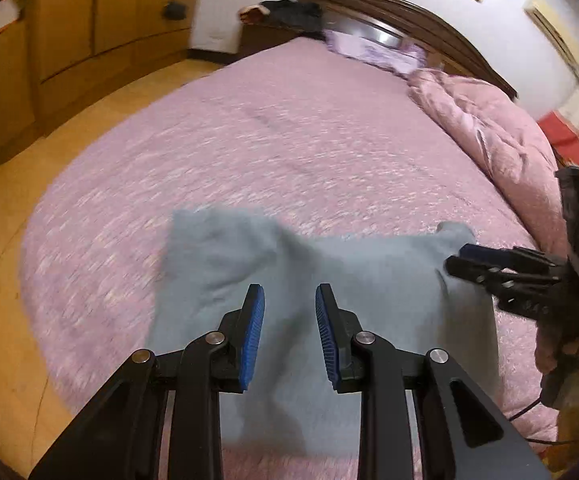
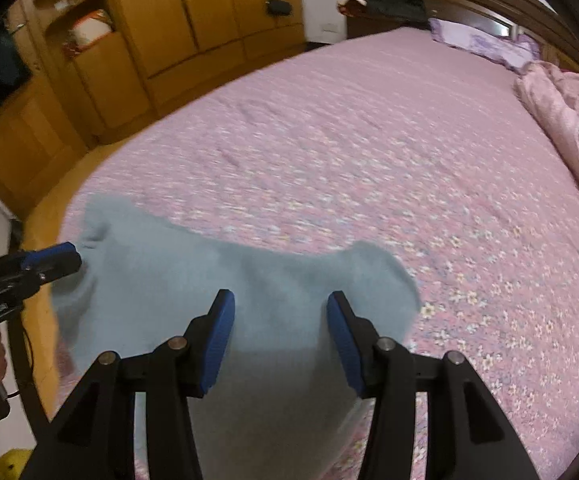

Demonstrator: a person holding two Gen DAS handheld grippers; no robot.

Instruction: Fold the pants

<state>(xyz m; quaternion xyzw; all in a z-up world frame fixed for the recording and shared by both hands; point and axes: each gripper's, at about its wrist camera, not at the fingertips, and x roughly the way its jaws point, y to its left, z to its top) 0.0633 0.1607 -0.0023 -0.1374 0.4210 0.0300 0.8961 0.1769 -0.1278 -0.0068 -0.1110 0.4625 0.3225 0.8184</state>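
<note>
Grey-blue pants (image 1: 225,248) lie folded on the pink flowered bedspread (image 1: 289,128), close to the bed's near edge. My left gripper (image 1: 290,288) hovers over their middle, jaws a little apart with no cloth between the blue pads. In the right wrist view the same pants (image 2: 161,272) spread under my right gripper (image 2: 280,294), whose jaws stand wider with nothing pinched. The right gripper (image 1: 455,260) also shows at the pants' right corner, and the left gripper (image 2: 75,256) shows at their left corner. Both views are blurred by motion.
A bunched pink quilt (image 1: 489,128) lies along the bed's right side. Purple pillows (image 2: 485,44) rest by the dark headboard (image 1: 401,16). Wooden wardrobes (image 2: 193,12) and a wood floor (image 1: 5,216) border the left. A hand (image 1: 553,352) holds the right gripper's handle.
</note>
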